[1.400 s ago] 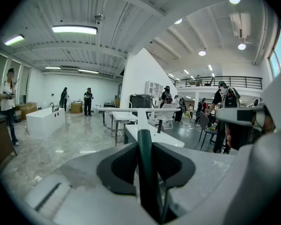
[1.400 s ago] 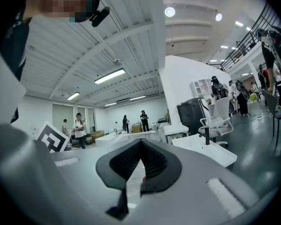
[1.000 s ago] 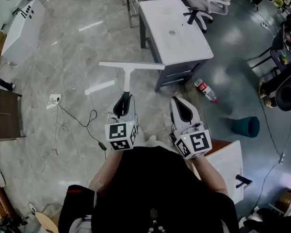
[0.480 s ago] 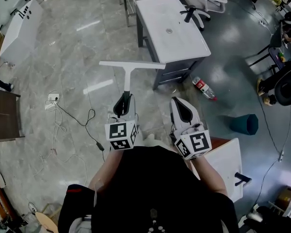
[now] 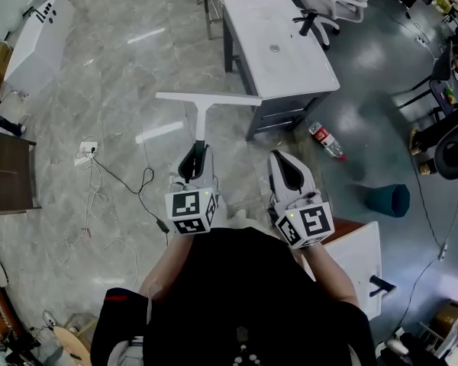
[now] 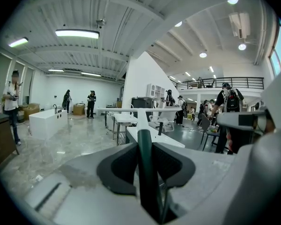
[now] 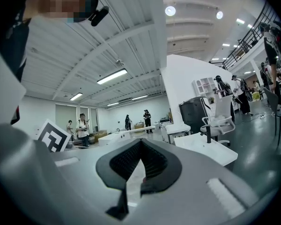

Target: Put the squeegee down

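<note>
The squeegee [image 5: 201,110] is a white T with a long blade and a dark green handle. It is held out level above the marble floor, blade away from me. My left gripper [image 5: 196,160] is shut on its dark handle [image 6: 144,159]. In the left gripper view the white blade [image 6: 140,110] runs crosswise ahead of the jaws. My right gripper [image 5: 285,168] is beside the left one, a little to the right. It is shut with nothing in it, and its pads [image 7: 155,162] meet at the tips.
A white desk [image 5: 278,48] with drawers stands ahead to the right, an office chair [image 5: 328,2] behind it. On the floor lie a plastic bottle [image 5: 324,142], a teal bin [image 5: 388,199] and a power strip with cables [image 5: 88,155]. A white counter [image 5: 34,40] is far left.
The grippers and the squeegee keep their places. Only the head view has shifted a little.
</note>
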